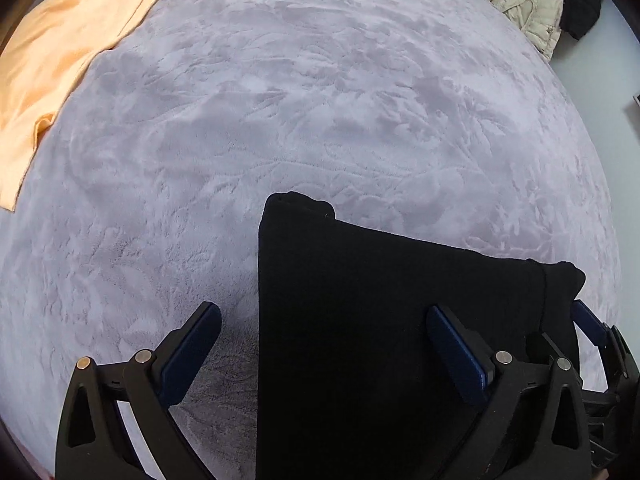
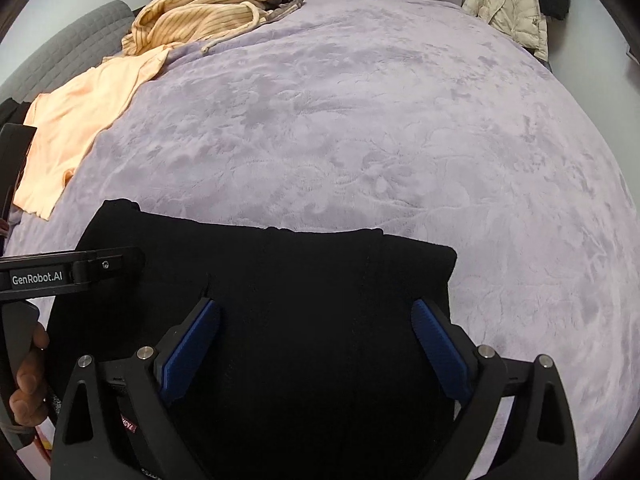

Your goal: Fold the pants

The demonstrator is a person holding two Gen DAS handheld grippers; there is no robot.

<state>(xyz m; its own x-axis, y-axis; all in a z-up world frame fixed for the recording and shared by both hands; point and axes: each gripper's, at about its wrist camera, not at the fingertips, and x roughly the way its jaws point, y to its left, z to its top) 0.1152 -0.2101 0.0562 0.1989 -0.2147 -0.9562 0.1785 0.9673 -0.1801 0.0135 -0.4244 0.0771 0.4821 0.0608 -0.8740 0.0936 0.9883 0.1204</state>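
The black pants [image 1: 360,320] lie folded into a flat block on the lilac plush bedspread [image 1: 320,100], near its front edge. My left gripper [image 1: 324,320] is open above the block's left edge, its right finger over the cloth and its left finger over bare bedspread. In the right wrist view the pants [image 2: 280,280] fill the lower middle. My right gripper [image 2: 316,316] is open with both blue pads [image 2: 440,344] over the cloth, holding nothing. The left gripper's body [image 2: 72,268] shows at the left edge there.
An orange shirt [image 2: 80,120] lies at the bed's left. A striped yellow hoodie [image 2: 200,12] is piled at the back left. A beige puffer jacket [image 2: 508,4] and a dark garment hang at the back right. A grey headboard [image 2: 60,48] stands at the left.
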